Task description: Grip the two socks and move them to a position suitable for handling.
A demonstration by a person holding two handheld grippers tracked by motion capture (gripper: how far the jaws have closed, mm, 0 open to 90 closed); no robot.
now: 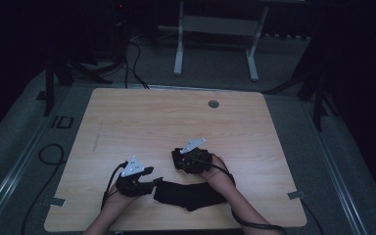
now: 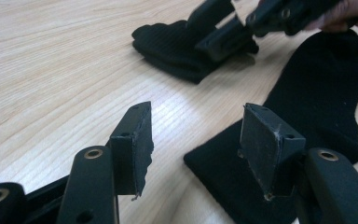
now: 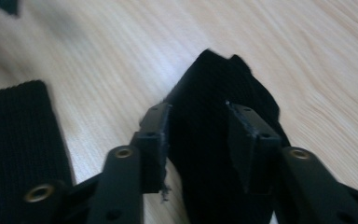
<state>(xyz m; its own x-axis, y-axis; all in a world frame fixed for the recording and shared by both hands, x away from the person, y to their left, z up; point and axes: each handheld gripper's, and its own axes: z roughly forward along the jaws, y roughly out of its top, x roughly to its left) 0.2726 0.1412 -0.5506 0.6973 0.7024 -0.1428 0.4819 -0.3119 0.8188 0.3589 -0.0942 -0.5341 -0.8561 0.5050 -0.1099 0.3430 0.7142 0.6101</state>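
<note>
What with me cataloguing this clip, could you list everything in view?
table: 1, light wood, centre
grommet: 1, grey, table's far side
folded sock: 1, black, table's near side
flat sock: 1, black, beside the folded one
frame: 1, white, floor beyond table
cables: several, black, floor at far left
left hand, right hand: 2, bottom edge
left tool: 1, black, open, at flat sock's corner
right tool: 1, black, astride folded sock
</note>
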